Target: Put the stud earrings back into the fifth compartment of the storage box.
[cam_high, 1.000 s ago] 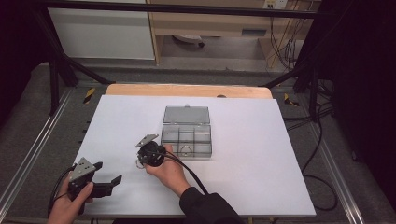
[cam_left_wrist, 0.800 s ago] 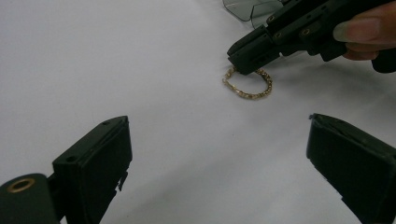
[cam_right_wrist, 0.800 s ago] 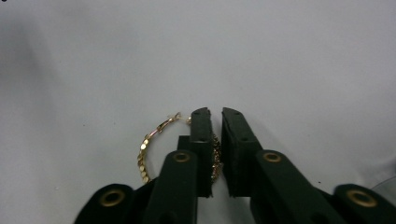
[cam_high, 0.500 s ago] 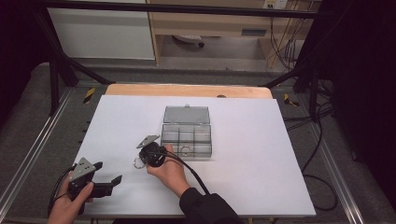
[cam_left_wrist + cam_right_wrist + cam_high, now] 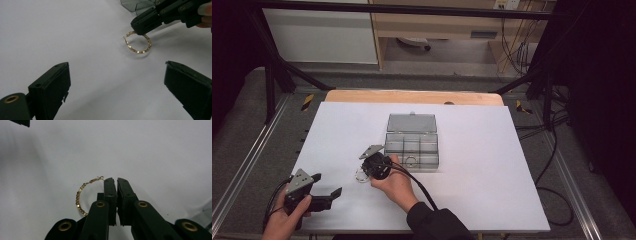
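Currently your right gripper (image 5: 116, 181) is clenched, seemingly on the gold hoop (image 5: 138, 43); box (image 5: 411, 148) at 2 o'clock awaits it. Left gripper (image 5: 117, 82) released, idle.

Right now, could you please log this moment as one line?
right hand-held gripper: shut on earring | left hand-held gripper: open, idle | box: open

light: bright overhead on white bench (image 5: 492, 165) | surroundings: dim, near black at 3 and 9 o'clock | shadows: soft, short | glare: none | focus: near gripper parts slightly blurred
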`<state>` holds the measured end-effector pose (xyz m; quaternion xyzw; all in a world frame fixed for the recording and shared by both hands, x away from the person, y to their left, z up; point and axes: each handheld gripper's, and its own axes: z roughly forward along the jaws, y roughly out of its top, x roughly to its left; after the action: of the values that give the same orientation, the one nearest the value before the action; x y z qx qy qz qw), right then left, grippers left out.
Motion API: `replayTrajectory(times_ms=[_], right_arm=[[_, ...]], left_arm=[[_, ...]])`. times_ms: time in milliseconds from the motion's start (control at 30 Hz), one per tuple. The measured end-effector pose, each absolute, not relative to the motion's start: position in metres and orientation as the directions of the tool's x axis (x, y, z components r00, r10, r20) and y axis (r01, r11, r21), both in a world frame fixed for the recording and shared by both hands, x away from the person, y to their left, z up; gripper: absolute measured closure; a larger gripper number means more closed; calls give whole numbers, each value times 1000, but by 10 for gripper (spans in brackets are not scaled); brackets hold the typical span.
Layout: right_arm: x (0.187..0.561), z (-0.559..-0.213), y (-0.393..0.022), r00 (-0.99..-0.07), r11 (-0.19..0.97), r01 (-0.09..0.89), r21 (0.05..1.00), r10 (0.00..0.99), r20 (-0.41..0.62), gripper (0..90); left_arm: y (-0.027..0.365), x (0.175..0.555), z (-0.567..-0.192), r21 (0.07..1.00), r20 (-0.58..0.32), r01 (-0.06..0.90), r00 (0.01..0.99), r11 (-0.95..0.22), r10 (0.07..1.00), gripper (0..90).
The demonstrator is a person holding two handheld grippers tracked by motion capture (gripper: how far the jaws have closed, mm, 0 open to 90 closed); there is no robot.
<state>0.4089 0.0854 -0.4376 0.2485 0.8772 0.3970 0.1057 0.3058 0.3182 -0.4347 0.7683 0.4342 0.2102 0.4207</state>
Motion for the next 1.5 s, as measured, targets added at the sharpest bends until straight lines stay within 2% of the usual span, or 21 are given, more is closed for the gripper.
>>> replayTrajectory(times_ms=[700, 1500], right_arm=[[398, -408, 54, -848, 531, 322, 784, 529, -10, 871], [413, -374, 17, -806, 478, 317, 819, 591, -33, 871]], left_arm=[[318, 305, -435, 826, -38, 493, 531, -272, 846, 72], [318, 306, -435, 828, -41, 492, 532, -269, 846, 72]])
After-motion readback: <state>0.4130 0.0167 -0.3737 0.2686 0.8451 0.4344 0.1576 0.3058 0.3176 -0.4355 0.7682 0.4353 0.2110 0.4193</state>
